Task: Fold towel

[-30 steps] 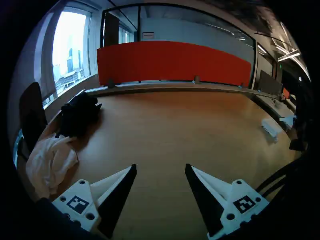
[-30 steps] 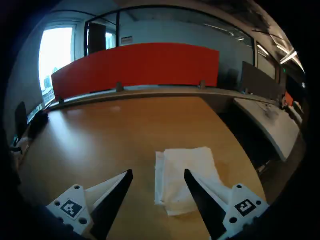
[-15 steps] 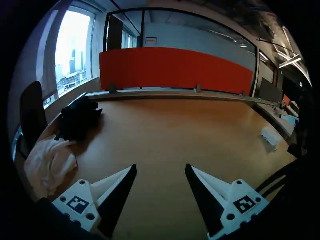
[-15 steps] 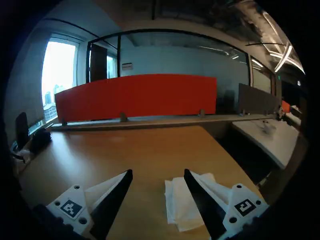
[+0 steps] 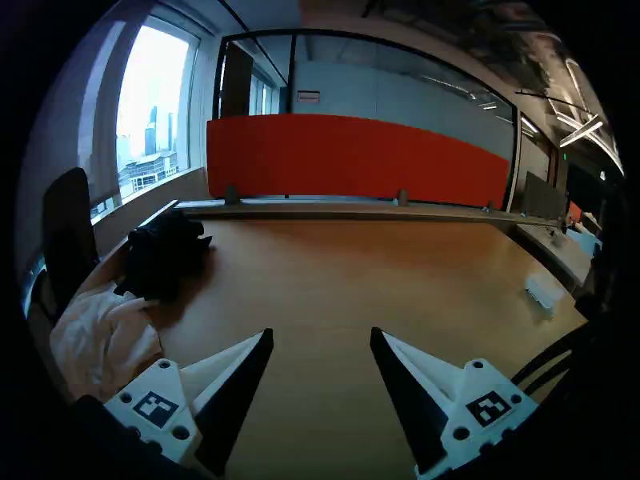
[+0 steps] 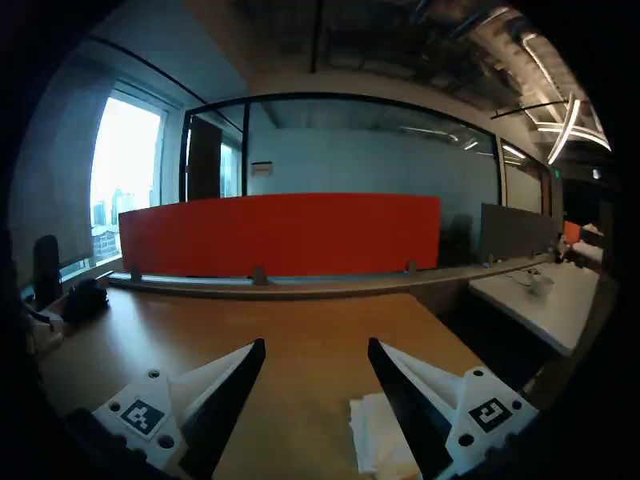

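Right gripper view: the right gripper (image 6: pixel 315 342) is held above a wood table (image 6: pixel 240 336), jaws apart, nothing btwn them. A folded white towel (image 6: pixel 376 436) lies flat on the table just below and outside the right-hand finger. It is partly hidden behind that finger and close to the table's edge on that side. Beyond the jaws there is bare wood, then a red divider (image 6: pixel 280 232) in the bkgd.

Left gripper view: the left gripper (image 5: pixel 321 331) is over the table too, jaws apart and empty. Just outside its left-hand finger sits a crumpled white cloth (image 5: pixel 100 340). Past that is a black bundle (image 5: pixel 164 252), prob. a bag or clothing. Far to the right of the jaws, near the table edge, the towel (image 5: pixel 544 290) shows as a small white pad.

The fold looks done, so the risks are about undoing it:
- The towel sits low and half-masked by the finger, w/ the camera aimed out at the room. A downward move made w/o seeing it could catch the top layer and flip it open.
- Its spot near the edge means a nudge could push it off.
- The loose cloth could snag on the left gripper's finger if that hand swings outward.
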